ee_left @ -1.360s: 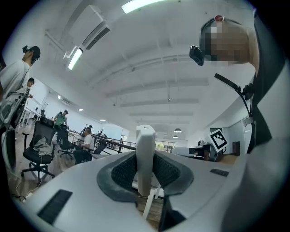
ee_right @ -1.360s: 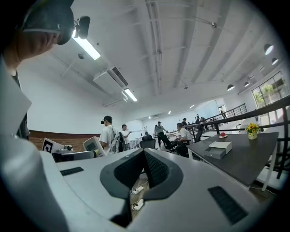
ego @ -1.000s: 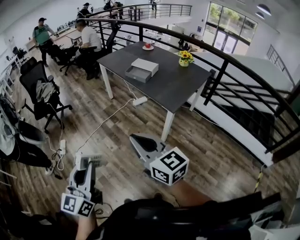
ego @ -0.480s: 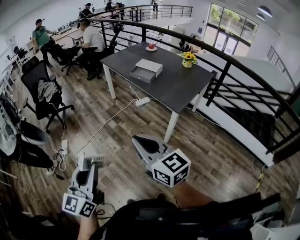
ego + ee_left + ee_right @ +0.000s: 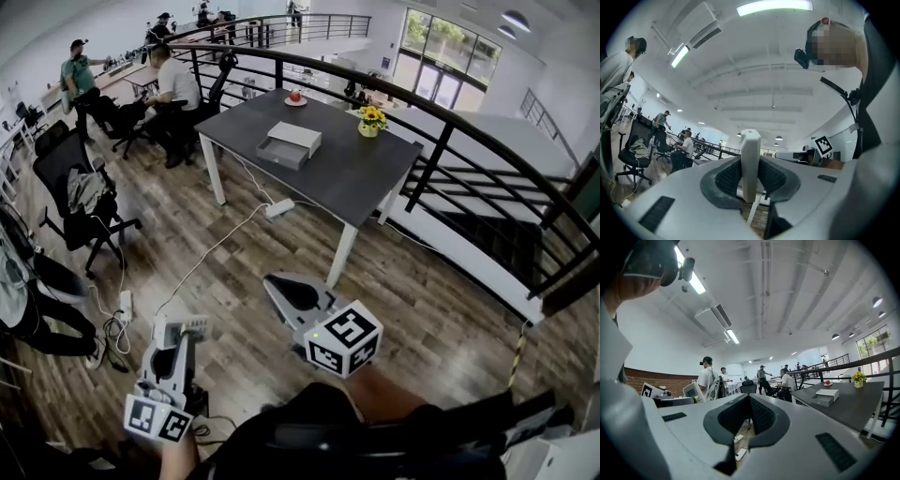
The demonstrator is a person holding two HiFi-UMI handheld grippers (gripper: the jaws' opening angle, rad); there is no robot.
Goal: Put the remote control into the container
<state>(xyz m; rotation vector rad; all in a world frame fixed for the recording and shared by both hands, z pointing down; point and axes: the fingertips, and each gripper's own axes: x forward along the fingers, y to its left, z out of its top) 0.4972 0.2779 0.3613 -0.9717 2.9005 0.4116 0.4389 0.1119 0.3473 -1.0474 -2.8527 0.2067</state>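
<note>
Left gripper view: left tool [image 5: 750, 174], jaws closed on a slim white remote control [image 5: 750, 157]. The remote stands upright between the dark ribbed pads [image 5: 726, 178], with its top end rising above them.

Right gripper view: right tool [image 5: 749, 416], jaws brought together, nothing between them.

Head view: both tools are held low over a wooden floor [image 5: 234, 272]. The left one is at lower left, with the remote's end showing at its tip. The right one is at lower centre, its marker cube [image 5: 342, 337] nearest the camera.

Further out:
- Surface [image 5: 361, 183]: dark grey top on white legs, standing beyond the tools beside a black curved railing [image 5: 450, 120].
- Container [image 5: 292, 143]: a white box with a grey drawer pulled out, near the middle of the surface. It is well apart from the remote.
- Flowers [image 5: 371, 118]: yellow, in a small pot at the far edge of the surface.
- Plate [image 5: 295, 97]: holds a red fruit, at the far corner of the surface.
- Power strip [image 5: 278, 207]: white, on the floor under the surface's near edge, with a cable trailing left.
- Office chair [image 5: 82, 195]: black, draped with clothing, at left.
- Seated person [image 5: 174, 82] in a white shirt and standing person [image 5: 79, 71] in green, at desks in the upper left.
</note>
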